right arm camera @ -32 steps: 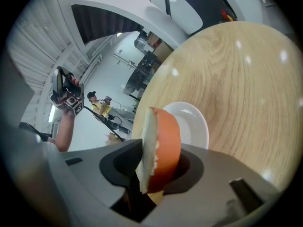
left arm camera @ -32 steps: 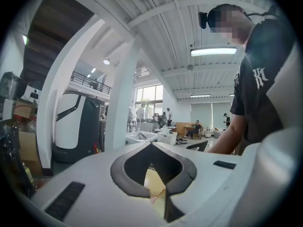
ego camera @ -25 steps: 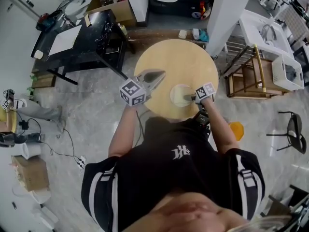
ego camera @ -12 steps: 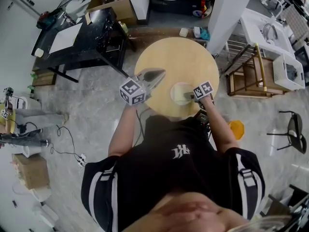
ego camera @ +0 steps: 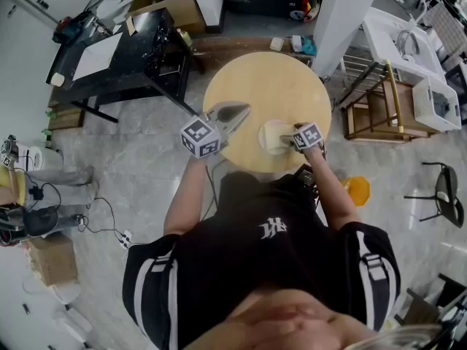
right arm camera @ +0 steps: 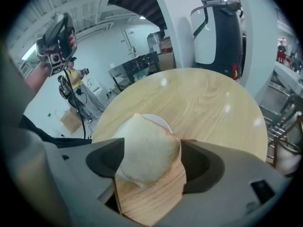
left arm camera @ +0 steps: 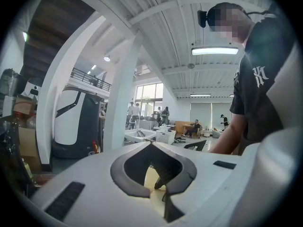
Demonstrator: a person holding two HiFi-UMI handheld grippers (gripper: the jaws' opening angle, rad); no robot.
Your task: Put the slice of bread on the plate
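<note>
A pale slice of bread lies over a small white plate on the round wooden table. My right gripper points steeply down at it. Its jaws are opening, with the slice in the gap between them, and they do not seem to press on it. From the head view the bread shows on the plate at the table's near right, just left of the right gripper. My left gripper hovers over the table's near left edge, its jaws drawn together on nothing.
A black desk stands to the far left of the table and a wooden rack to its right. A white pillar rises behind the table. An orange object lies on the floor.
The right gripper has shifted slightly farther over the table and turned. The bread now shows more plainly on the plate. The left gripper has stayed put.
</note>
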